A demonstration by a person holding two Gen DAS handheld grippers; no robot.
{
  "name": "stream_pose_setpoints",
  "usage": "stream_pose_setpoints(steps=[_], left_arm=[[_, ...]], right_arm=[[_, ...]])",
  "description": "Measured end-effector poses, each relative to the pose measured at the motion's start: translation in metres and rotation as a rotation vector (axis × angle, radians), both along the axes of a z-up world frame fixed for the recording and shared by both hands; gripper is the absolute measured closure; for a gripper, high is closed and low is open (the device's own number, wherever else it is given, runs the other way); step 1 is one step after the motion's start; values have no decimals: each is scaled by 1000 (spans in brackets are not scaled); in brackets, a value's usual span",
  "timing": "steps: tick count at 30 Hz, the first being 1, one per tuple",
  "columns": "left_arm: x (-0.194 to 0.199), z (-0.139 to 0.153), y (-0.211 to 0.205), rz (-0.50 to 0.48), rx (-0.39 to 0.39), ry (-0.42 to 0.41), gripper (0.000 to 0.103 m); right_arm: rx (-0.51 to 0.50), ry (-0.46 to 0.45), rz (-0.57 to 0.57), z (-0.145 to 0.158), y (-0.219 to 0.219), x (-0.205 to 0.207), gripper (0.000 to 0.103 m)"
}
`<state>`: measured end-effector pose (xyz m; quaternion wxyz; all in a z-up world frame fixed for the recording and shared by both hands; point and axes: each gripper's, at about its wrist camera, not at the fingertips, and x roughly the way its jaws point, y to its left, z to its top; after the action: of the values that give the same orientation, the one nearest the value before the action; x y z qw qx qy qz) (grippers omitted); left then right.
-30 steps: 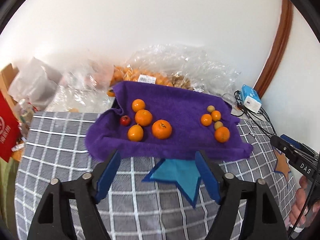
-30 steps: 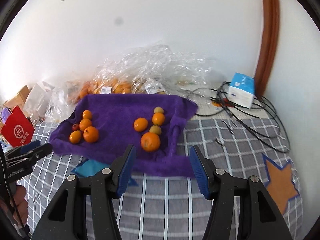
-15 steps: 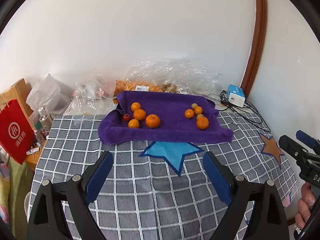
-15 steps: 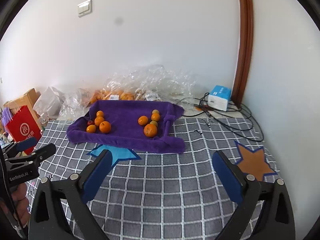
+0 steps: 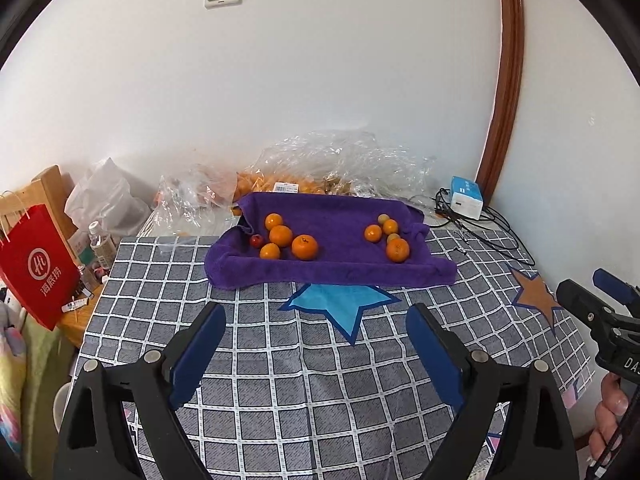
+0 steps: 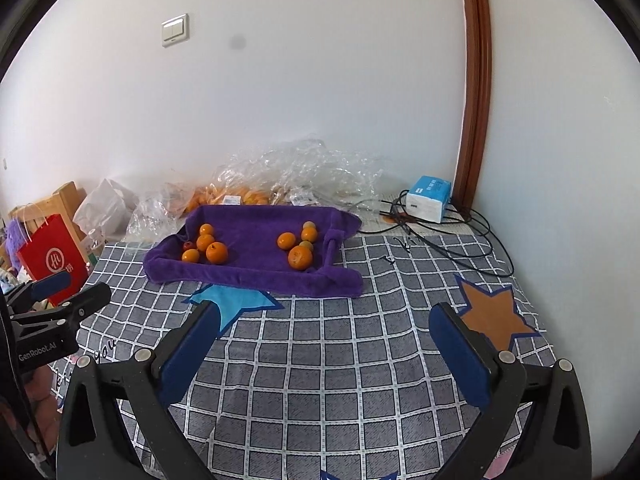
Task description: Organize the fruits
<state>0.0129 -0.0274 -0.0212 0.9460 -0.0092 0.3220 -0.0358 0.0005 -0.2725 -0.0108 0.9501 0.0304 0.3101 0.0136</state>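
fruits (image 5: 305,247) on purple towel (image 5: 340,264) | both grippers wide, well short

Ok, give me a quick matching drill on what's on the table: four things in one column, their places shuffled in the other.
Things:
1. small red fruit
2. blue star patch
3. blue and white box
4. red paper bag

Places:
A. on the cables by the door frame
B. off the table's left edge
C. on the purple towel, in the left fruit cluster
D. on the checked cloth, partly under the towel's near edge

Pairs: 1-C, 2-D, 3-A, 4-B
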Motion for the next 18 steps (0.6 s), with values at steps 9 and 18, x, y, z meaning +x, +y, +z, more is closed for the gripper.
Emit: stream_pose_setpoints(steps=[9, 18], left_arm=[[4, -5, -3, -7, 0, 12, 11], [4, -5, -3, -13, -1, 11, 11]], right_arm=[[10, 14, -13, -7, -7, 2, 1], [6, 18, -12, -9, -8, 2, 1]])
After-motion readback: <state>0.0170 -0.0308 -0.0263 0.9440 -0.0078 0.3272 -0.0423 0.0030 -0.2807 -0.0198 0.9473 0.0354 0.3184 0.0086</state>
